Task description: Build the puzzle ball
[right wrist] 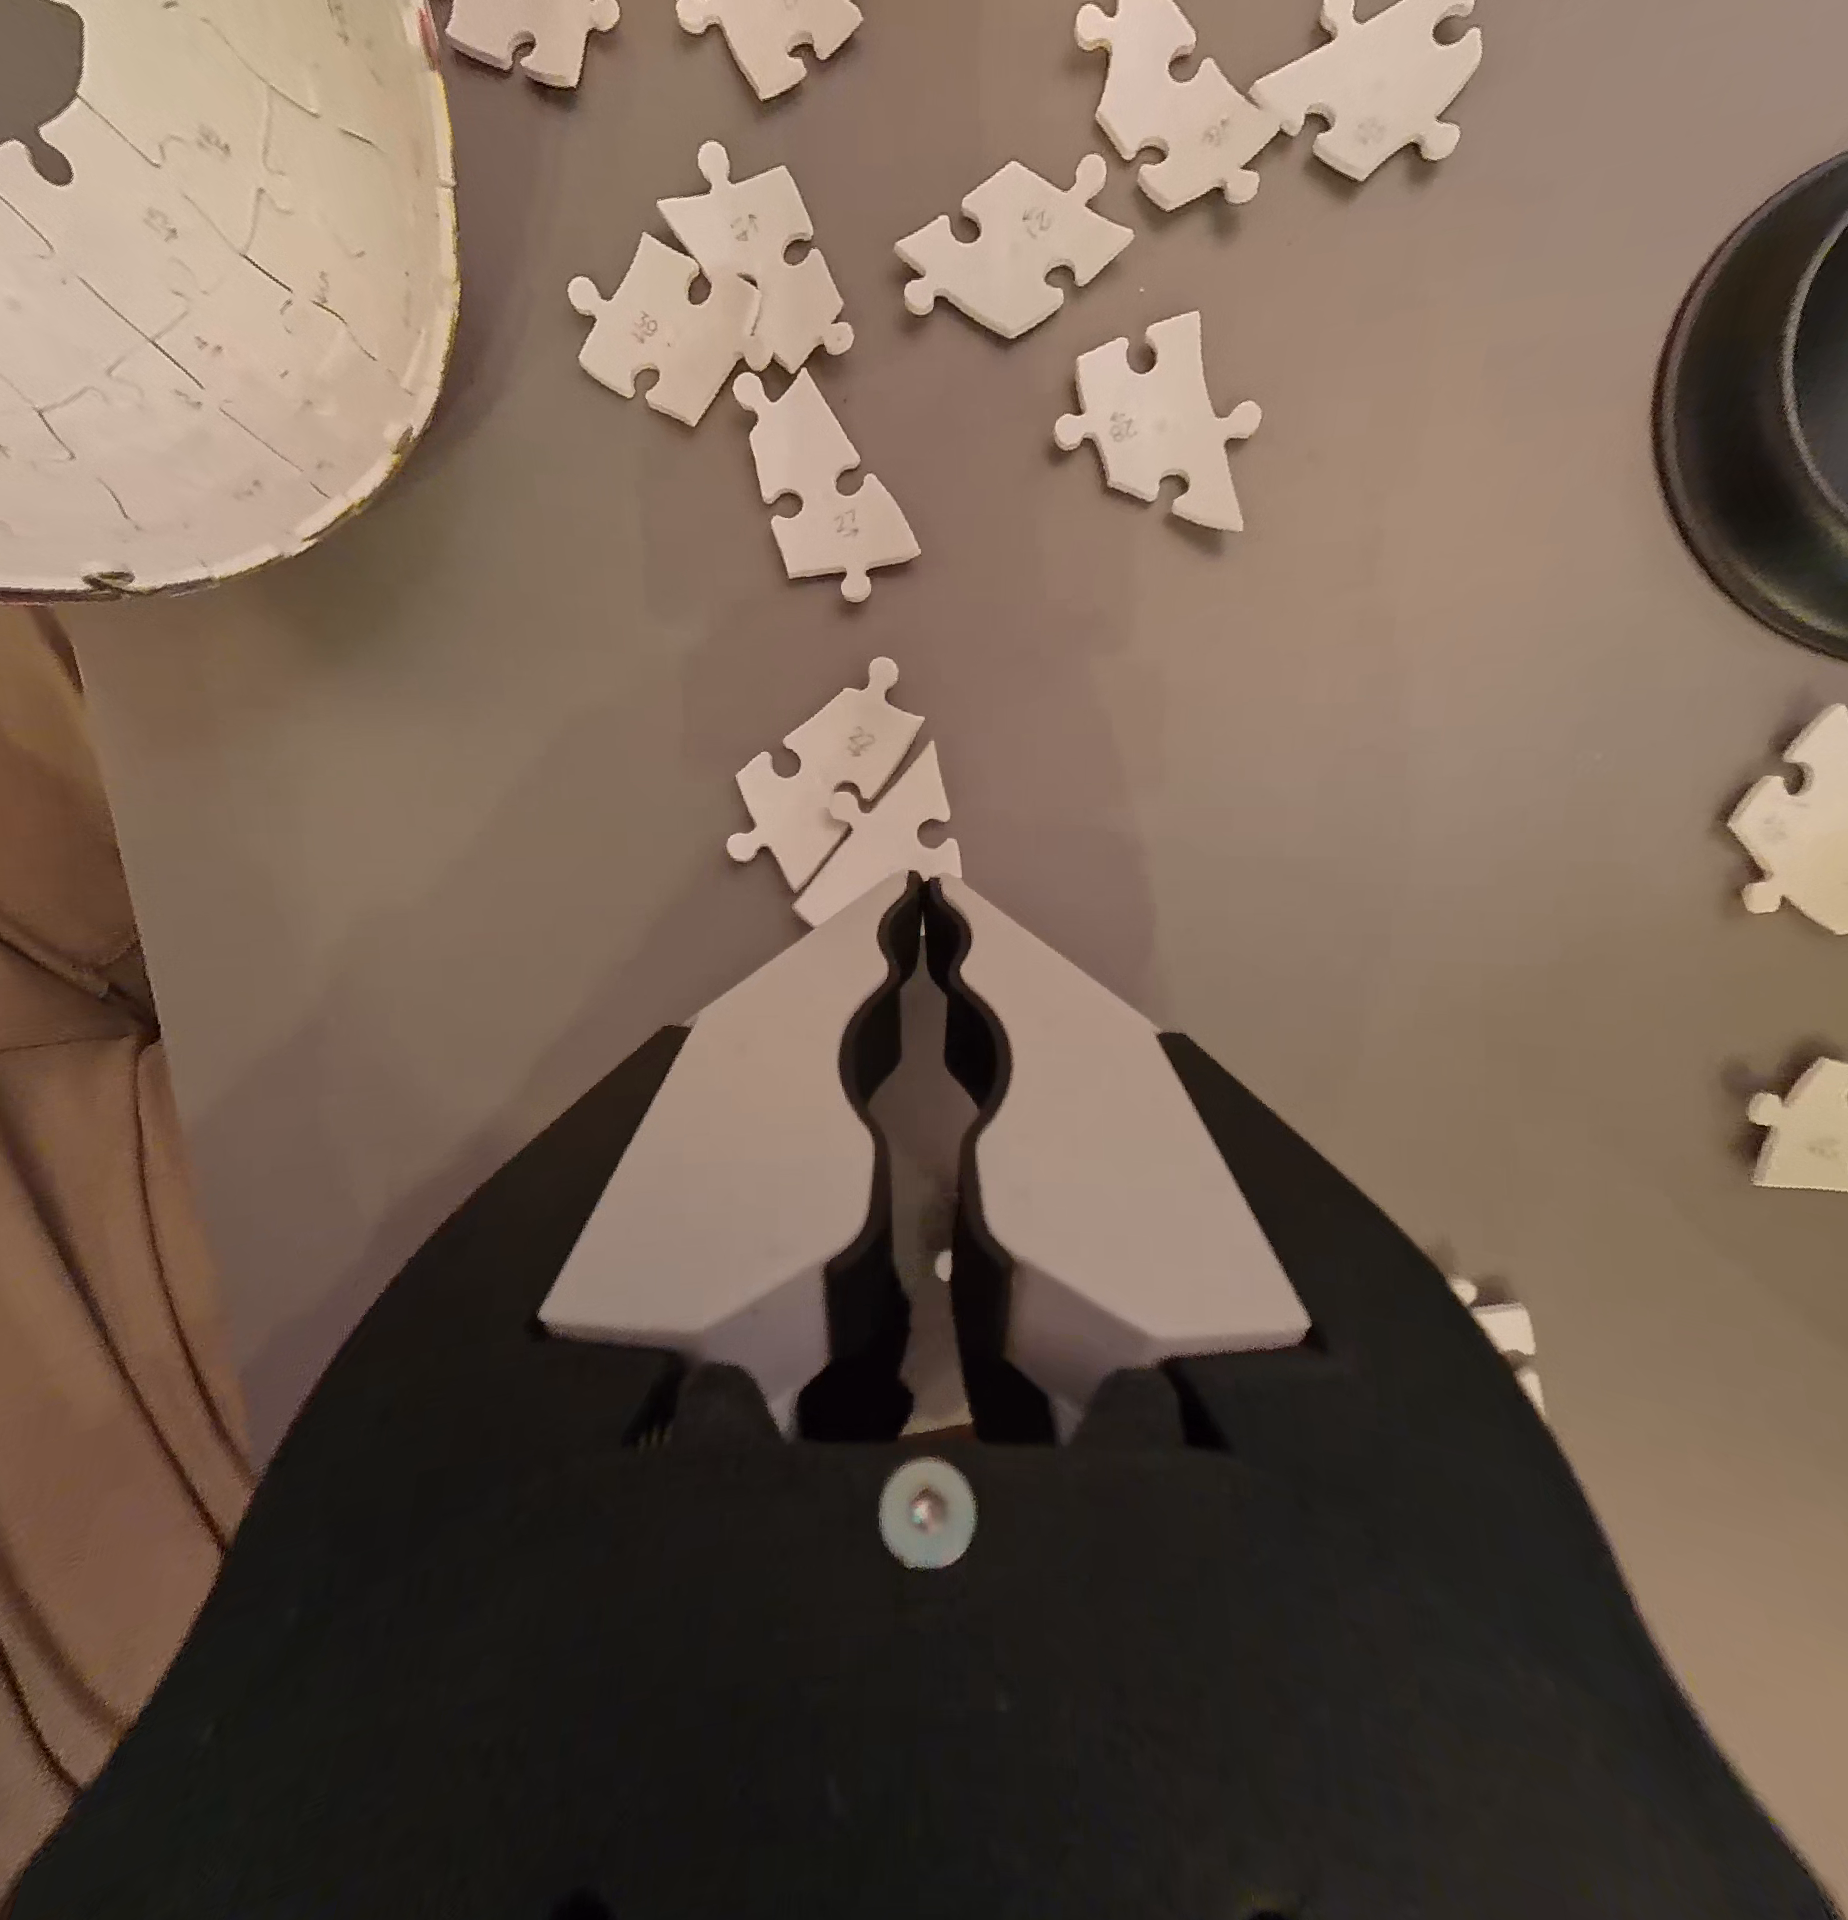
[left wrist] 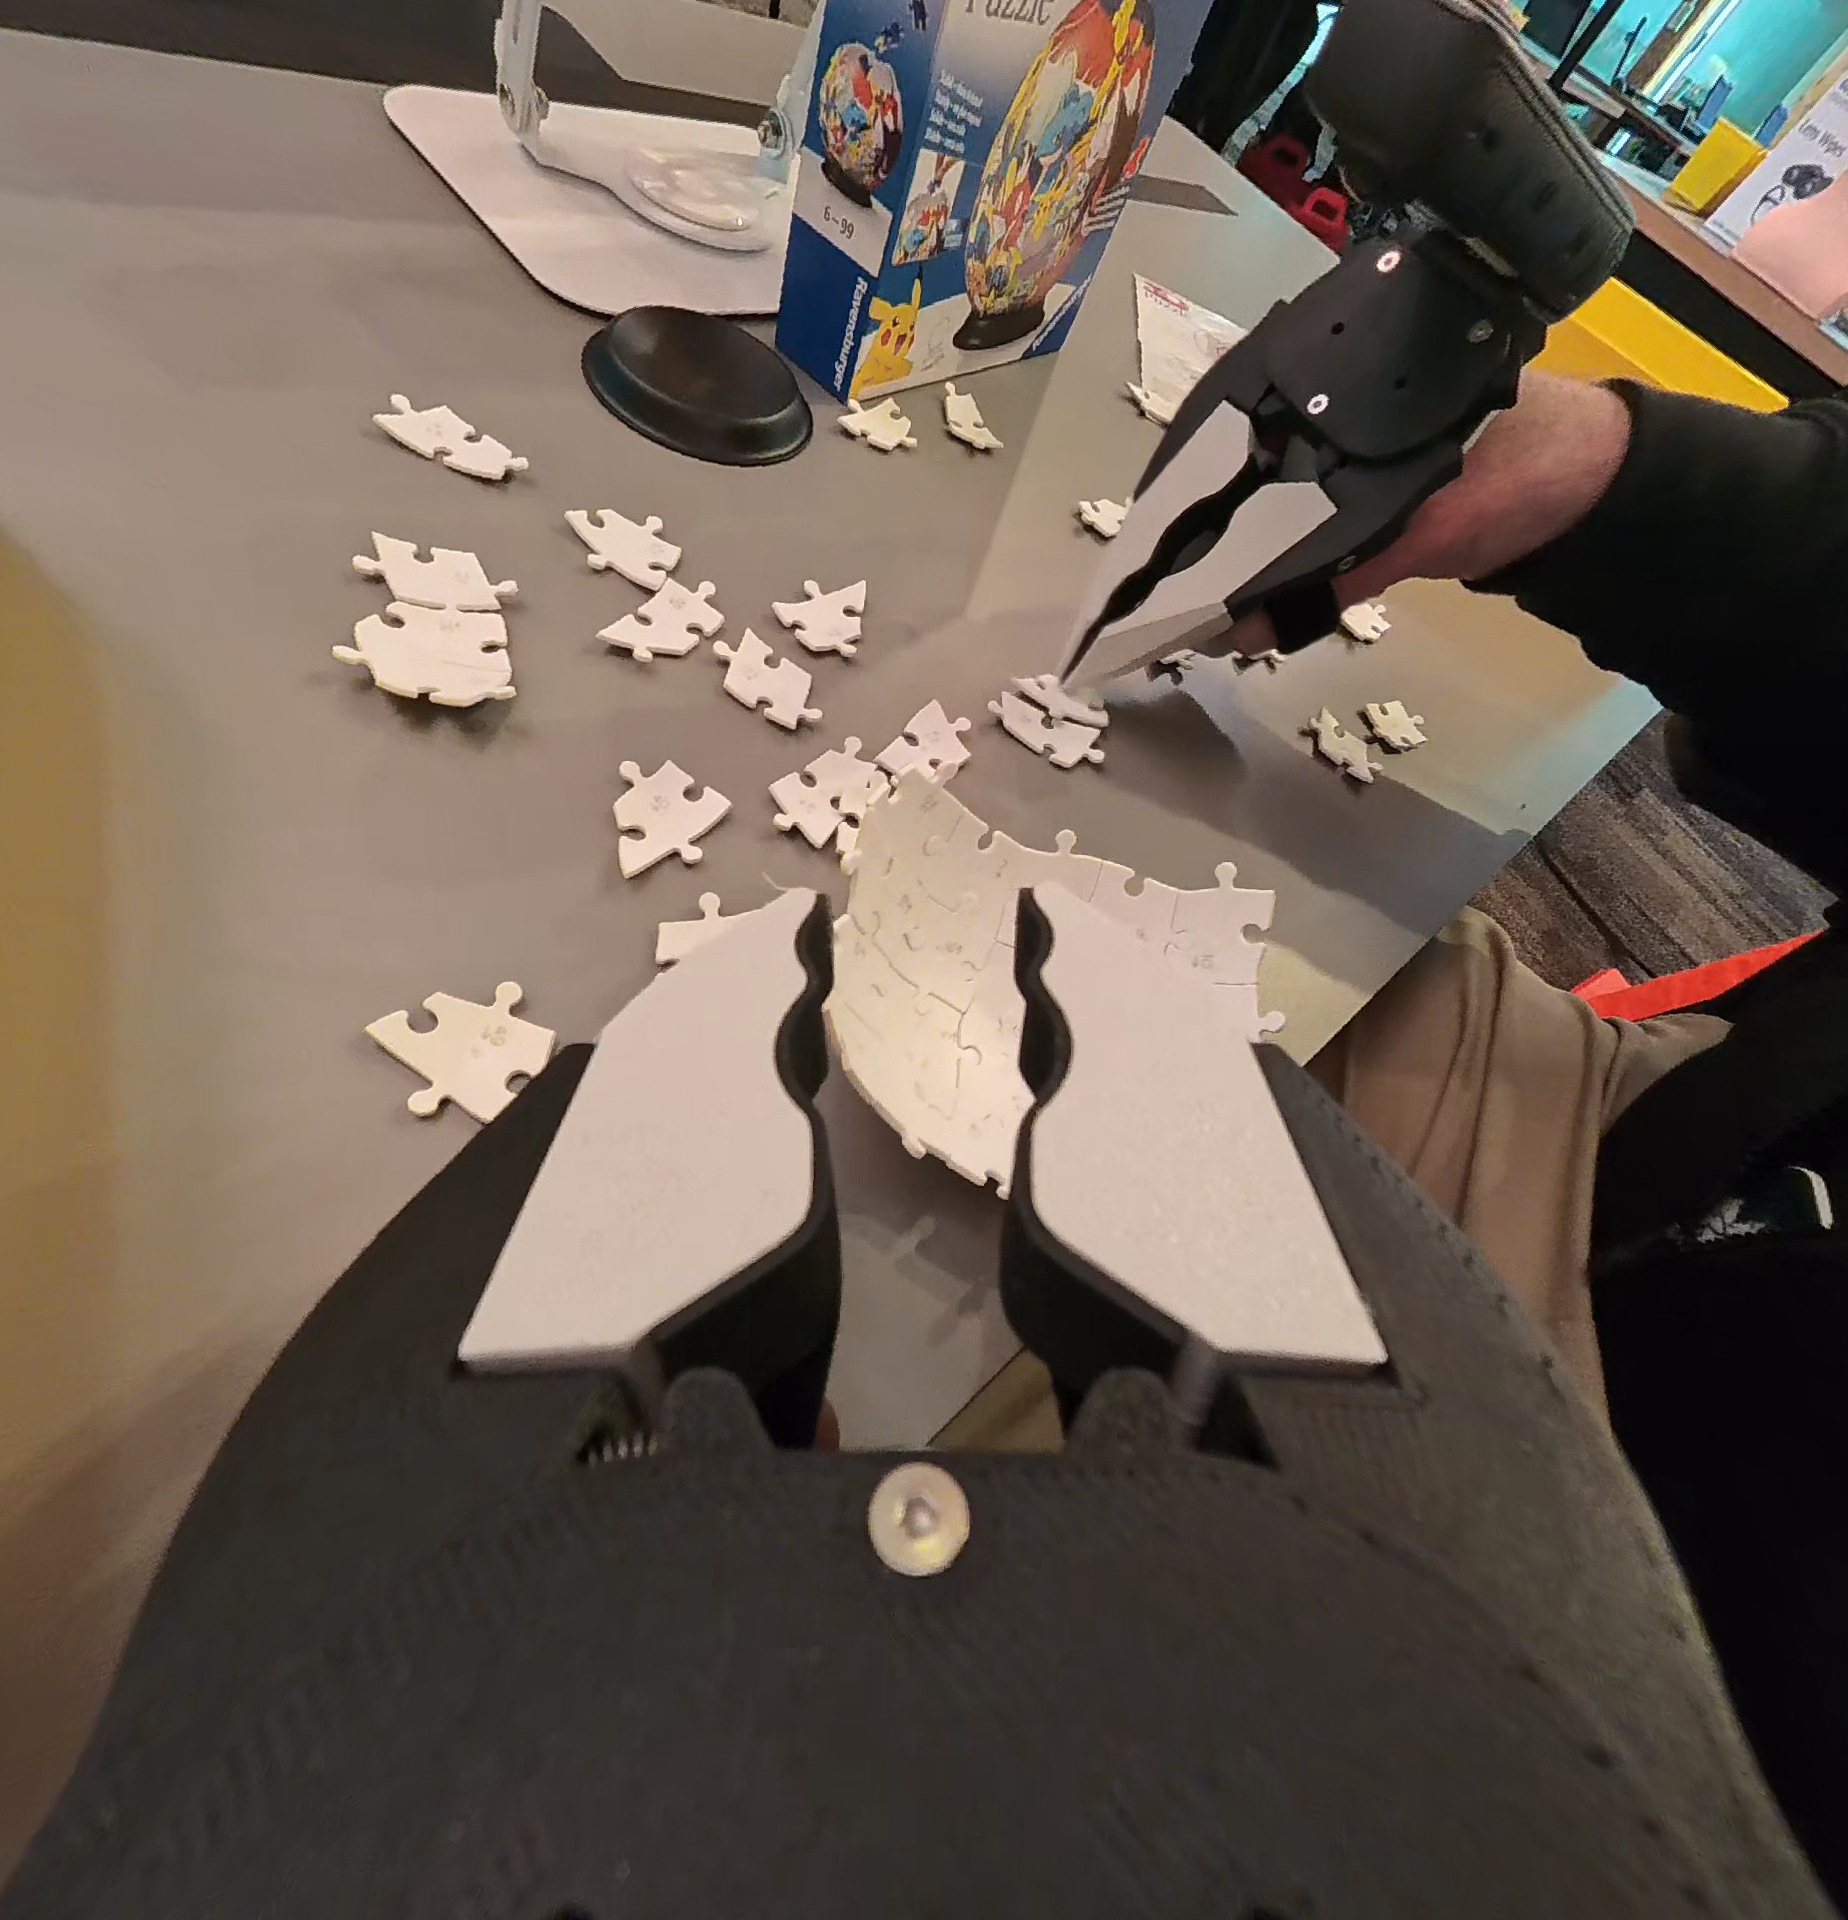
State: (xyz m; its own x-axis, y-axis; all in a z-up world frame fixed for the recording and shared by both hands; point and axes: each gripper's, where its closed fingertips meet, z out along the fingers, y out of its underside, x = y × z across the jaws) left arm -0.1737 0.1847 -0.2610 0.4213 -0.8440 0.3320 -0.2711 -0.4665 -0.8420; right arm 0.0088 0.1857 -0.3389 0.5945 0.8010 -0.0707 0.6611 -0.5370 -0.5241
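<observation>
Presently we record the left gripper (left wrist: 925,920) with its jaws parted, the curved assembled shell (left wrist: 935,997) of the puzzle ball standing between the two fingers; we cannot tell whether the pads (left wrist: 811,977) press on it or merely flank it, so a grasp is not confirmed; the shell is held white side up, just above the grey table (left wrist: 172,883), near the table's edge; its free rim carries knobs and notches.

Outward, loose white pieces (left wrist: 671,816) lie scattered face down on the table beyond the shell; farther off stand the black oval stand (left wrist: 696,384) and the printed puzzle box (left wrist: 961,197), upright; behind them a white mat (left wrist: 546,208) bears a clear stand.

From the right wrist view, the right gripper (right wrist: 925,883) points steeply down at the table with its fingertips drawn together; they meet at the edge of a piece in a small overlapping pair (right wrist: 847,790); whether that piece is pinched we cannot tell; in the left view the same gripper (left wrist: 1076,670) slopes down from upper right, a dark-sleeved forearm (left wrist: 1585,499) behind it, tips on the pieces.

Around it, more single pieces (right wrist: 1159,436) lie apart; the shell (right wrist: 193,312) shows at upper left, the black stand (right wrist: 1772,416) at right; tan fabric (right wrist: 68,1039) fills the left edge.
</observation>
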